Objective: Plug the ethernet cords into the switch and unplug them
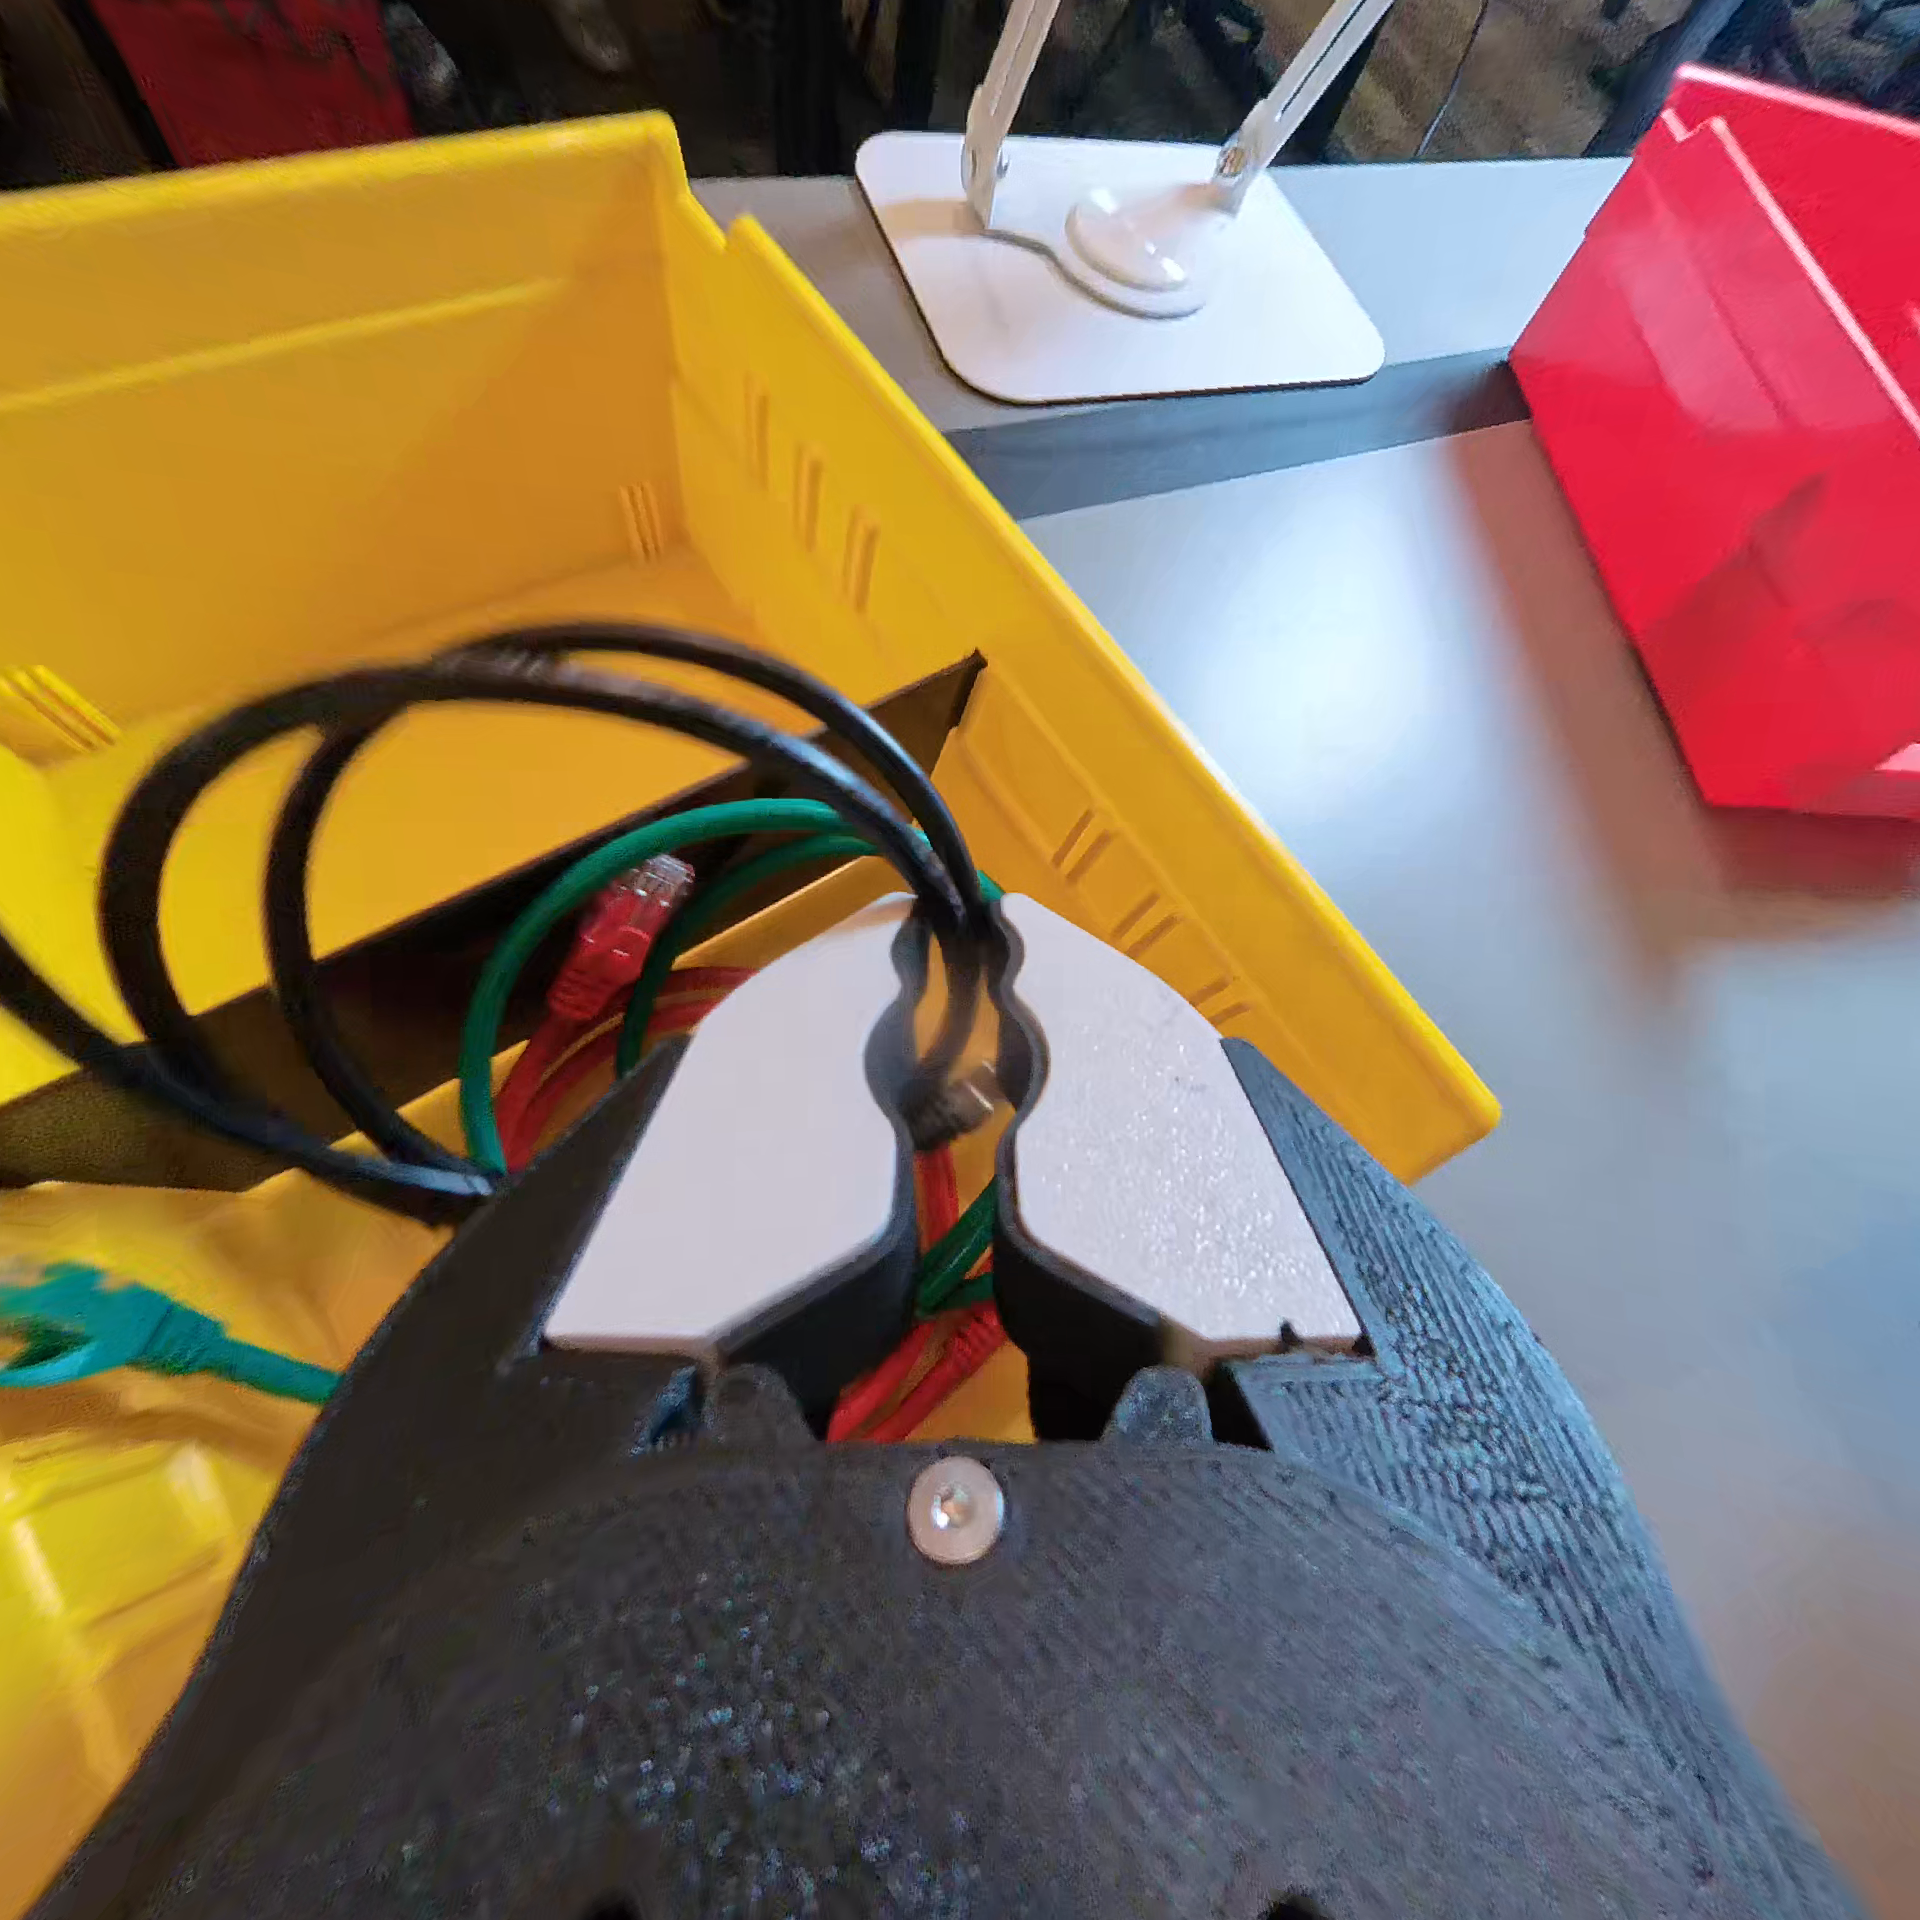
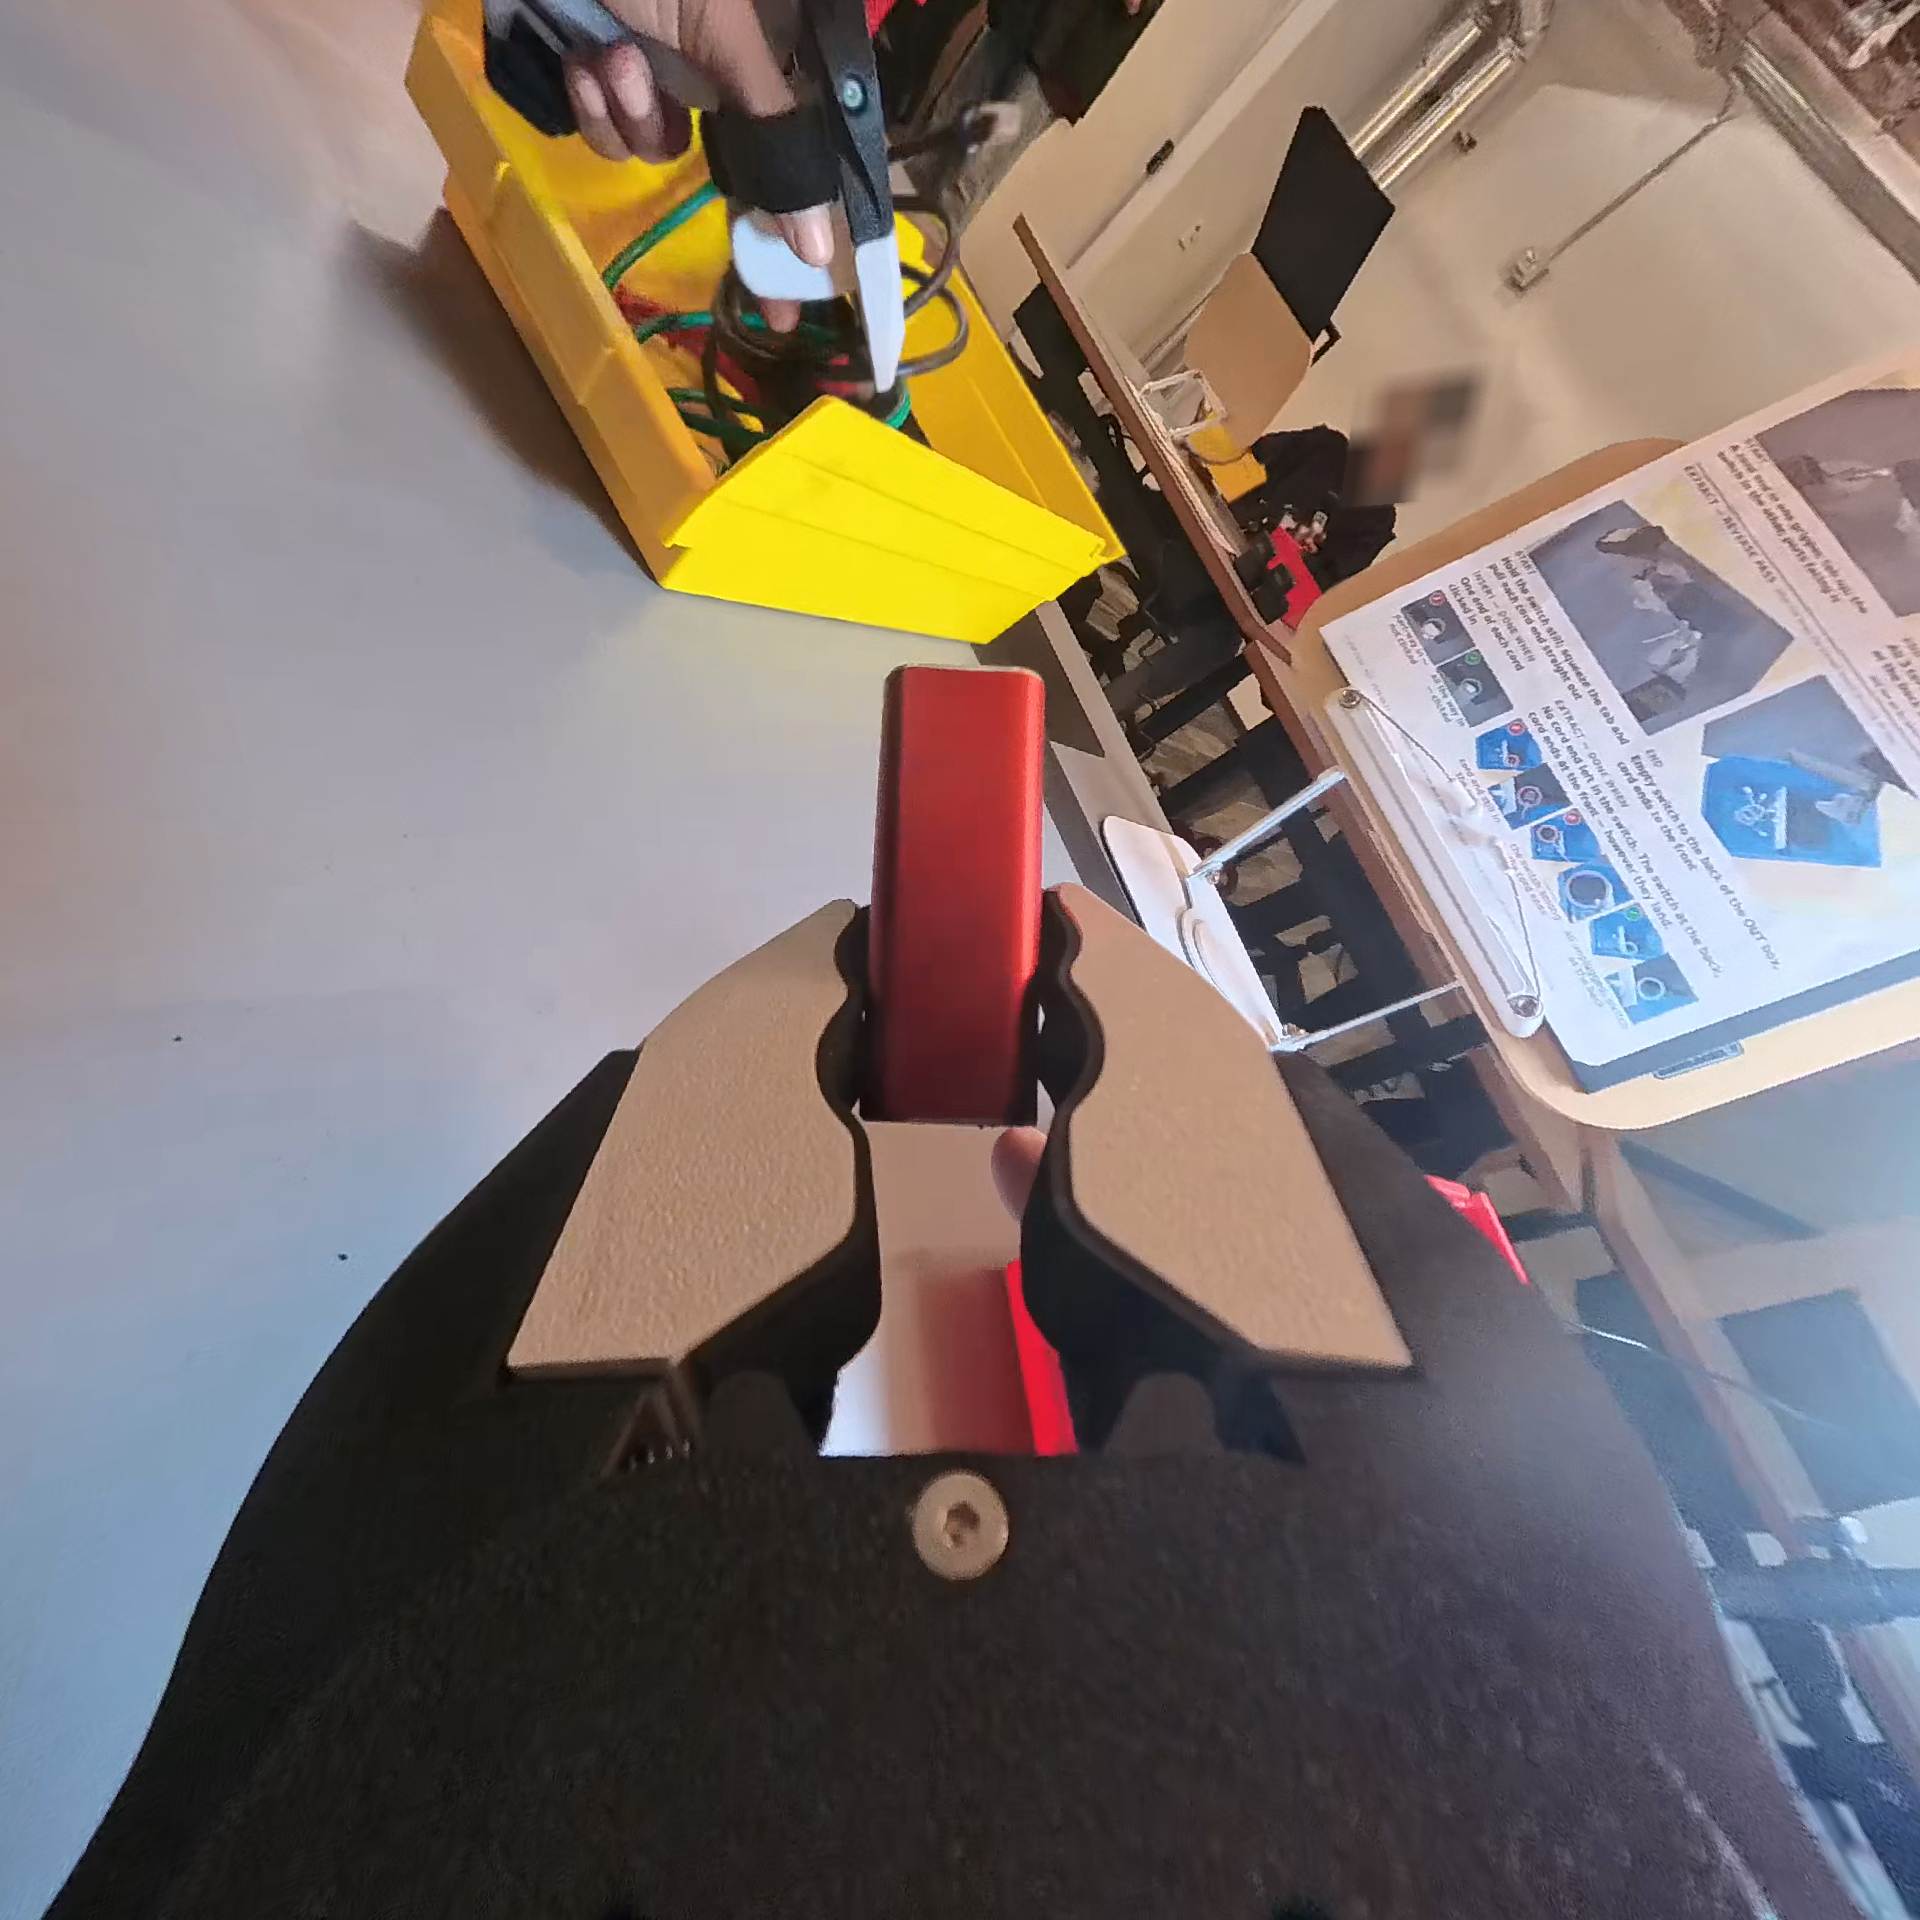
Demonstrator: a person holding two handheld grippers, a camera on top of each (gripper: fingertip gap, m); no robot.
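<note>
Tabletop yellow bin (image 1: 343,436) holds black (image 1: 582,675), green (image 1: 644,852), red cords (image 1: 592,966)

I read this as a workshop or lab room set up for data collection. The work surface is a plain grey tabletop (image 1: 1507,831) carrying plastic parts bins: a yellow bin (image 1: 364,436) of coiled cords and a red bin (image 1: 1745,468). A white stand (image 1: 1132,281) sits at the tabletop's far edge. In the right wrist view I see a clipboard (image 2: 1621,831) with a printed, illustrated instruction sheet propped on that stand. Behind it, further desks, a chair (image 2: 1262,332), exposed metal conduit (image 2: 1621,197) on a bare wall and dark clutter beneath the desks.
</note>
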